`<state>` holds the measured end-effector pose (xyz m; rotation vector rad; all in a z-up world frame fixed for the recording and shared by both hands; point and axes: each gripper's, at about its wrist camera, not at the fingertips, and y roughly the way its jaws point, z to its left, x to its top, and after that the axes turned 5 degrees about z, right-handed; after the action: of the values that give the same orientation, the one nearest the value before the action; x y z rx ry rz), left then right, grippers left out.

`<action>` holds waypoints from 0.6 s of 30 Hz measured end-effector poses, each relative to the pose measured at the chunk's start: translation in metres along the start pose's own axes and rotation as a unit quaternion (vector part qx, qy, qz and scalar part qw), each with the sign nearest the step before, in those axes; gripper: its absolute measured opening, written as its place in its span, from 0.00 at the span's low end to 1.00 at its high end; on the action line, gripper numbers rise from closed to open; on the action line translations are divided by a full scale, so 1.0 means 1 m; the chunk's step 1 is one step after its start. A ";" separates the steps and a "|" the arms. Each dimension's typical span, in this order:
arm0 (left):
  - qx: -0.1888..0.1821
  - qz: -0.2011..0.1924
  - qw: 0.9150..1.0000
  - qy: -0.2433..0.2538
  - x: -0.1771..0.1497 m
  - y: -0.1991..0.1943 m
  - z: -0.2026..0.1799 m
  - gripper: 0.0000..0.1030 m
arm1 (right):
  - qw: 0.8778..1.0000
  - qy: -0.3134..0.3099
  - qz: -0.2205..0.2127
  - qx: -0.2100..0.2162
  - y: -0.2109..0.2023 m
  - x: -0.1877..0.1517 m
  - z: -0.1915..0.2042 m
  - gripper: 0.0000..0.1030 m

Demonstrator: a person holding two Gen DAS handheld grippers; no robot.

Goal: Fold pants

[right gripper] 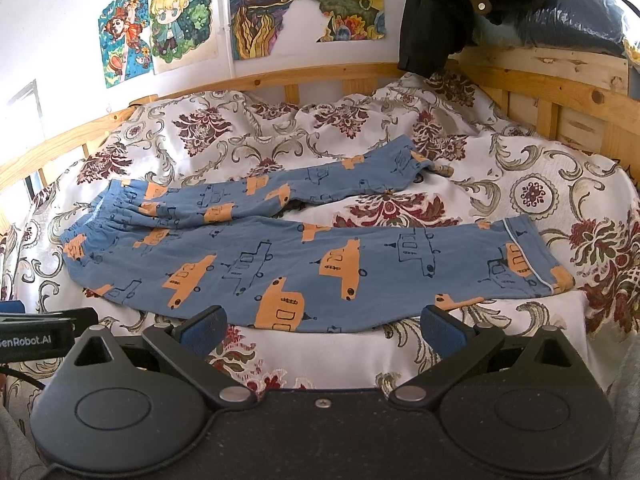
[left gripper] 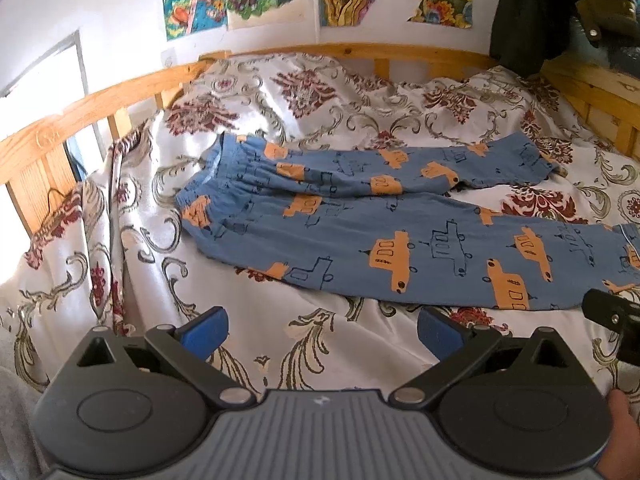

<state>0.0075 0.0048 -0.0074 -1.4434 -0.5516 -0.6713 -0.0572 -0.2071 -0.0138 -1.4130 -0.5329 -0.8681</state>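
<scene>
Blue pants [left gripper: 360, 216] [right gripper: 304, 256] printed with orange cars lie spread flat on the bed, waistband to the left, both legs running right, the far leg angled away from the near one. My left gripper [left gripper: 320, 330] hovers open over bare bedspread just in front of the near leg's lower edge, closer to the waist end. My right gripper [right gripper: 322, 330] is open too, at the near leg's front edge around mid-leg, with nothing between its blue pads [right gripper: 204, 330]. Part of the right gripper's body [left gripper: 612, 316] shows at the edge of the left wrist view.
A white bedspread [right gripper: 520, 200] with dark red floral patterns covers the bed and is rumpled at the back. A wooden rail [right gripper: 280, 76] rings the bed. Dark clothing [right gripper: 432, 12] hangs at the back right corner. Posters [right gripper: 176, 20] are on the wall.
</scene>
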 end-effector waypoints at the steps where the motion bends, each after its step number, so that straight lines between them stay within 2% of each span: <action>1: 0.000 0.006 1.000 -0.001 0.003 0.002 0.000 1.00 | 1.000 0.000 0.000 0.001 0.000 0.002 0.001 1.00; 6: 0.003 0.015 1.000 0.009 0.021 0.007 -0.003 1.00 | 1.000 0.000 -0.022 0.018 -0.010 0.007 0.002 1.00; 8: -0.002 0.017 1.000 0.019 0.030 0.008 -0.005 1.00 | 0.999 -0.007 -0.046 0.027 -0.019 0.014 0.001 1.00; 10: -0.007 0.021 0.999 0.027 0.041 0.010 -0.005 1.00 | 0.999 -0.005 -0.045 0.026 -0.017 0.017 -0.001 1.00; 12: -0.020 0.032 0.999 0.030 0.057 0.015 -0.003 1.00 | 0.997 -0.040 -0.061 0.030 -0.024 0.033 -0.004 1.00; 13: -0.026 0.036 0.999 0.030 0.065 0.018 -0.001 1.00 | 0.996 -0.060 -0.061 0.032 -0.023 0.044 -0.004 1.00; 14: -0.030 0.042 0.998 0.029 0.074 0.022 0.001 1.00 | 0.997 -0.044 -0.061 0.031 -0.019 0.040 -0.005 1.00; 18: -0.048 0.057 0.997 0.031 0.112 0.047 0.011 1.00 | 0.993 -0.098 -0.051 0.043 -0.003 0.069 -0.024 1.00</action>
<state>0.1207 0.0065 0.0394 -1.5252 -0.3894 -0.6569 -0.0222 -0.2440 0.0392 -1.4089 -0.7889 -0.7807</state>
